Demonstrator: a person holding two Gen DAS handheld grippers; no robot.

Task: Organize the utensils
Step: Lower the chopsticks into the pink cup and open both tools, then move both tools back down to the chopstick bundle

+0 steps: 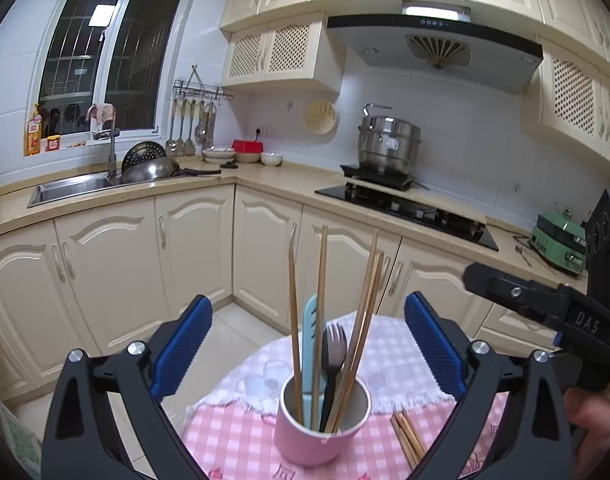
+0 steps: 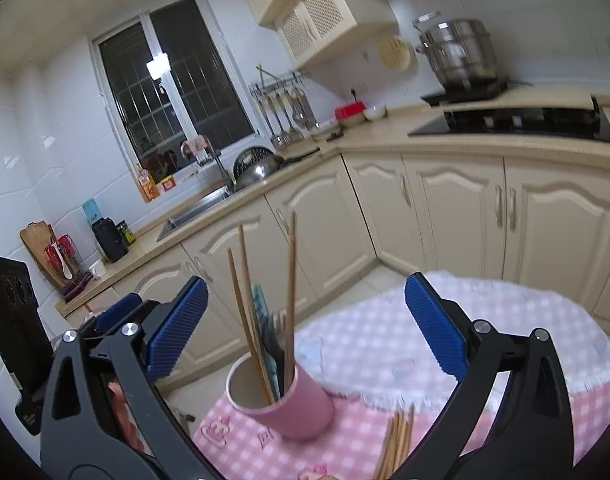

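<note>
A pink cup (image 1: 323, 420) stands on the table's pink checked cloth (image 1: 241, 440). In the cup are several wooden chopsticks (image 1: 295, 320), a light blue utensil (image 1: 310, 332) and a dark fork (image 1: 334, 350). More loose chopsticks (image 1: 409, 436) lie flat on the cloth, right of the cup. My left gripper (image 1: 308, 304) is open, its blue pads wide on either side of the cup and touching nothing. My right gripper (image 2: 305, 284) is open too. In its view the cup (image 2: 289, 404) sits low between its fingers and the loose chopsticks (image 2: 397, 440) lie near the bottom edge.
A paler checked cloth (image 1: 389, 356) covers the far part of the round table. Cream cabinets (image 1: 193, 248), a sink (image 1: 73, 188), a black hob (image 1: 409, 208) with a steel pot (image 1: 389, 144) and a green appliance (image 1: 561, 240) line the walls. A hand (image 1: 597, 420) shows at the right.
</note>
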